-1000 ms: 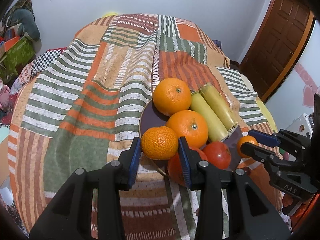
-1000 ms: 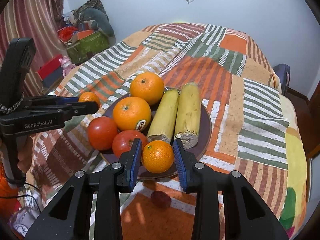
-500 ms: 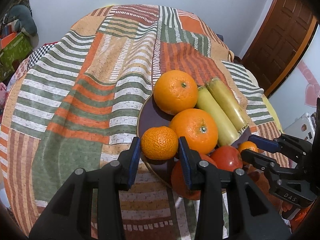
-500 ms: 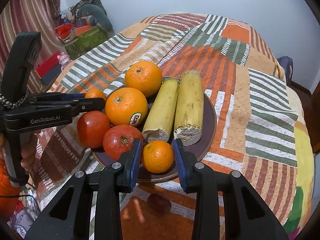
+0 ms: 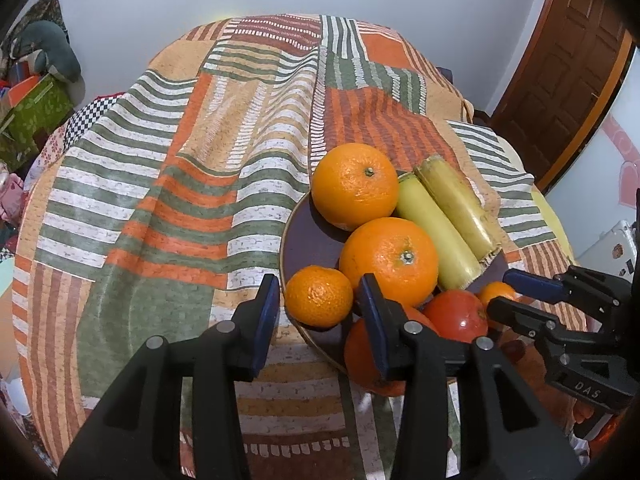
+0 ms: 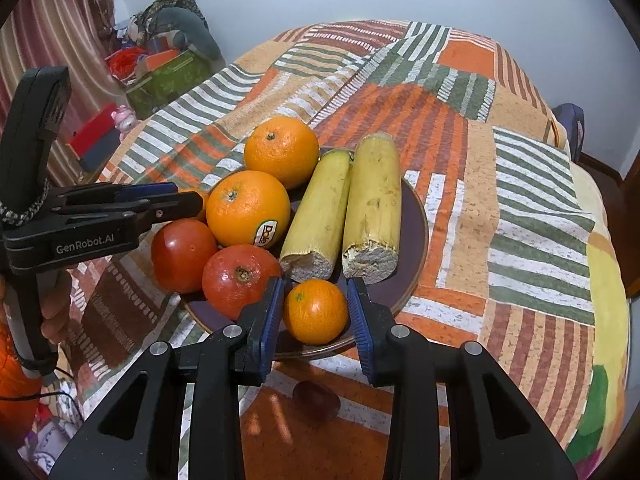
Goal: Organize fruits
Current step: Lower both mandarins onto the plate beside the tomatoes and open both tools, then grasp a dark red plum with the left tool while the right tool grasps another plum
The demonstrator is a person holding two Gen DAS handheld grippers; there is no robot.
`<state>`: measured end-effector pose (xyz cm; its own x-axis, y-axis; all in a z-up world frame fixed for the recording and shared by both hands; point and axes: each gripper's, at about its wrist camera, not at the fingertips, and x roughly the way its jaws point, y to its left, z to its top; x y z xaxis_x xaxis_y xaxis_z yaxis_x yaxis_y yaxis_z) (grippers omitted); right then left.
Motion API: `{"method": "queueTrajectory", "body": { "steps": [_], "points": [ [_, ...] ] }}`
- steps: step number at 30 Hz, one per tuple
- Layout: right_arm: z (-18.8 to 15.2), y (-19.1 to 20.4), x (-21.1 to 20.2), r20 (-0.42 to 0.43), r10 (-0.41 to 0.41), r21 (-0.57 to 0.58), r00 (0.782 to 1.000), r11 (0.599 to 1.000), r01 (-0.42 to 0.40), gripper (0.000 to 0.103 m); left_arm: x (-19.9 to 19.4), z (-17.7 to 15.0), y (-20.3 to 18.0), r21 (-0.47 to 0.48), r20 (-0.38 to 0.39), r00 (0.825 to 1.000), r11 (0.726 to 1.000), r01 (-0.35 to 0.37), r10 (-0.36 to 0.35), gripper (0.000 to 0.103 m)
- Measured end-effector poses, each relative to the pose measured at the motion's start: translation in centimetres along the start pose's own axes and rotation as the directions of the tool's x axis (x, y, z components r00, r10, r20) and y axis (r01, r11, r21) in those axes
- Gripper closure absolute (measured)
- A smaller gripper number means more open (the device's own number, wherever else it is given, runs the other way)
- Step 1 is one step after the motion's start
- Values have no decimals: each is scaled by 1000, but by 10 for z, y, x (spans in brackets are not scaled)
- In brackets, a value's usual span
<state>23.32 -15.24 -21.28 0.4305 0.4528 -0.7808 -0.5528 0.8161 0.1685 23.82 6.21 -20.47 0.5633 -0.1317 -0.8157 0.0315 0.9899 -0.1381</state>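
A dark round plate point(image 5: 308, 236) point(image 6: 416, 216) on the patchwork cloth holds two big oranges point(image 5: 354, 186) point(image 6: 248, 208), two yellow cane pieces point(image 5: 436, 236) point(image 6: 374, 200) and two red tomatoes point(image 5: 456, 314) point(image 6: 236, 280). My left gripper point(image 5: 318, 300) has opened around a small mandarin point(image 5: 319, 296) that rests on the plate's left rim, with a gap on each side. My right gripper point(image 6: 315, 312) has opened around another small mandarin point(image 6: 316, 311) that sits on the plate's near rim. Each gripper also shows in the other view: the right gripper point(image 5: 516, 292) and the left gripper point(image 6: 172, 200).
The striped cloth point(image 5: 160, 184) covers the round table and falls away at its edges. A small dark red fruit point(image 6: 316, 396) lies on the cloth under my right gripper. A wooden door point(image 5: 560, 72) stands at the right; boxes and a plush toy point(image 6: 176, 44) sit at the left.
Both grippers came down to the plate with their mandarins and their jaws have opened a little, so both mandarins now rest on the plate.
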Motion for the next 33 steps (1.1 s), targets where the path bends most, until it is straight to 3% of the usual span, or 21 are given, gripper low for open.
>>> {"method": "queueTrajectory", "body": {
  "steps": [13,17,33],
  "points": [
    [0,1,-34,64,-22,-4,998,1000,22,71,-50,-10,-14,30,63,998,1000,-8,6,62],
    [-11,-1,-44,60,-38,-8,997,999,38,66,-60,-19,-20,30,63,998,1000,-1,-1,57],
    [-51,-7,-42,-31,-30,8,999,1000,30,66,-57,-75,-52,48,-53,997,997,53,-50,56]
  ]
}}
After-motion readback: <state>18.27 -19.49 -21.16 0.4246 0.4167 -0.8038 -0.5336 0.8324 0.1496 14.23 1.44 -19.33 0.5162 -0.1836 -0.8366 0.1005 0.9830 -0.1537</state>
